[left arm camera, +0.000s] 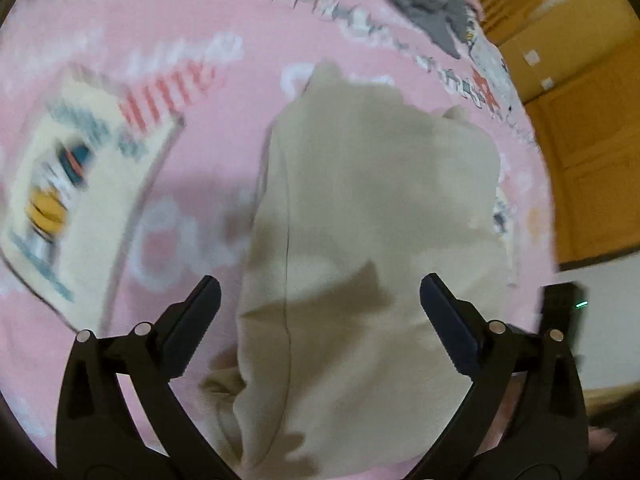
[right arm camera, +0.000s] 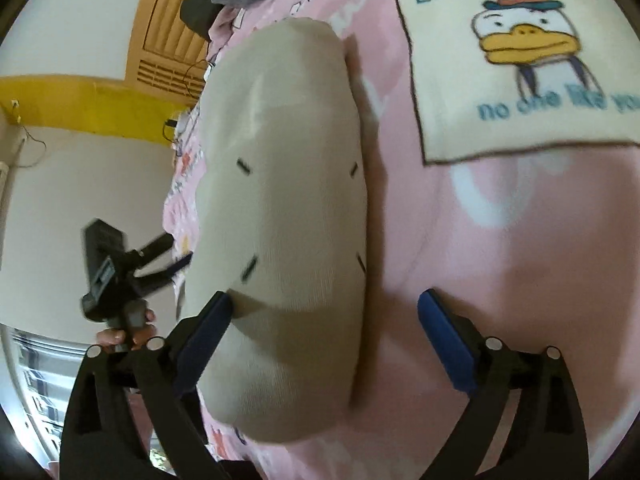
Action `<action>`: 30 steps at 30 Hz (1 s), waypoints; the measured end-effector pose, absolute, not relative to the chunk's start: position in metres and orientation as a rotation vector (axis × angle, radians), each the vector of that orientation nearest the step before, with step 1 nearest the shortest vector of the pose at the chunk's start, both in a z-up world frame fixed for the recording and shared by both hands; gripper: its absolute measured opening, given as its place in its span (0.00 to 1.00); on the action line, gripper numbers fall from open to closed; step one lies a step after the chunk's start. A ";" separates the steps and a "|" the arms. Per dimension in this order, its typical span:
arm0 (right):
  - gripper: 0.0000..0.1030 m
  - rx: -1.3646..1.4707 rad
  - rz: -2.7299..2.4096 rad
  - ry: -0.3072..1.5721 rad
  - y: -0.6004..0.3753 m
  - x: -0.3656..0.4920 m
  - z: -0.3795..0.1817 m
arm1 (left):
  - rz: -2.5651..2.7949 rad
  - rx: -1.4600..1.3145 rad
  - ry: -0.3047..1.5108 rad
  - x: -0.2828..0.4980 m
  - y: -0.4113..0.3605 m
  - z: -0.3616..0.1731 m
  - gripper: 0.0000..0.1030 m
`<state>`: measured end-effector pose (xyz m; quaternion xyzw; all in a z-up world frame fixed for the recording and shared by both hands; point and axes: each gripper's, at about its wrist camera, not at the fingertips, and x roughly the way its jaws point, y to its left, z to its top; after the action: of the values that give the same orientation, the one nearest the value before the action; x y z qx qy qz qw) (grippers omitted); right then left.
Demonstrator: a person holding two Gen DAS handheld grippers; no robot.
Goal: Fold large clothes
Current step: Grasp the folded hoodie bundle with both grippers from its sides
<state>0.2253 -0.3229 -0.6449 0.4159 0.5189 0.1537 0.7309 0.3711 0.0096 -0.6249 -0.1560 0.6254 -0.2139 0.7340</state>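
A beige garment (left arm camera: pixel 360 240) lies folded into a long strip on the pink bedsheet (left arm camera: pixel 192 184). In the right wrist view the garment (right arm camera: pixel 288 220) shows short black stitch marks. My left gripper (left arm camera: pixel 320 300) is open and empty, hovering over the near part of the garment. My right gripper (right arm camera: pixel 324 312) is open and empty, its left finger (right arm camera: pixel 208 320) over the garment's near edge. The left gripper also shows in the right wrist view (right arm camera: pixel 168 260), held in a hand at the bed's edge beside the garment.
A cream panel with a cartoon duck (right arm camera: pixel 520 52) is printed on the sheet beside the garment; it also shows in the left wrist view (left arm camera: pixel 76 192). A grey clothes pile (left arm camera: pixel 424 4) lies at the far end. Wooden furniture (left arm camera: pixel 588 152) stands past the bed's edge.
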 end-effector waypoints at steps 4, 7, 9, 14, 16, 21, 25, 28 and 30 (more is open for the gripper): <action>0.90 0.938 0.372 1.104 -0.322 0.241 -0.641 | -0.581 -0.639 1.443 0.387 0.018 -0.649 0.94; 0.90 0.987 0.419 1.118 -0.318 0.252 -0.647 | -0.595 -0.670 1.477 0.397 0.017 -0.659 0.94; 0.92 1.045 0.448 1.126 -0.317 0.258 -0.654 | -0.601 -0.662 1.500 0.401 0.015 -0.666 0.94; 0.94 1.047 0.496 1.109 -0.310 0.271 -0.665 | -0.643 -0.579 1.545 0.415 0.006 -0.681 0.94; 0.94 1.030 0.508 1.099 -0.307 0.273 -0.667 | -0.672 -0.550 1.554 0.419 0.003 -0.684 0.94; 0.94 0.947 0.498 1.028 -0.302 0.269 -0.664 | -0.677 -0.357 1.570 0.422 -0.024 -0.689 0.94; 0.94 0.927 0.506 1.000 -0.302 0.266 -0.664 | -0.593 -0.210 1.520 0.420 -0.029 -0.672 0.94; 0.93 0.925 0.519 0.996 -0.304 0.264 -0.666 | -0.606 -0.196 1.518 0.415 -0.025 -0.670 0.94; 0.93 0.918 0.508 0.983 -0.305 0.261 -0.666 | -0.609 -0.237 1.596 0.410 -0.028 -0.685 0.94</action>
<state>0.2609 -0.3046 -0.6663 0.4206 0.4500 0.2326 0.7526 0.4103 -0.0277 -0.6854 -0.1042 0.7026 -0.2682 0.6508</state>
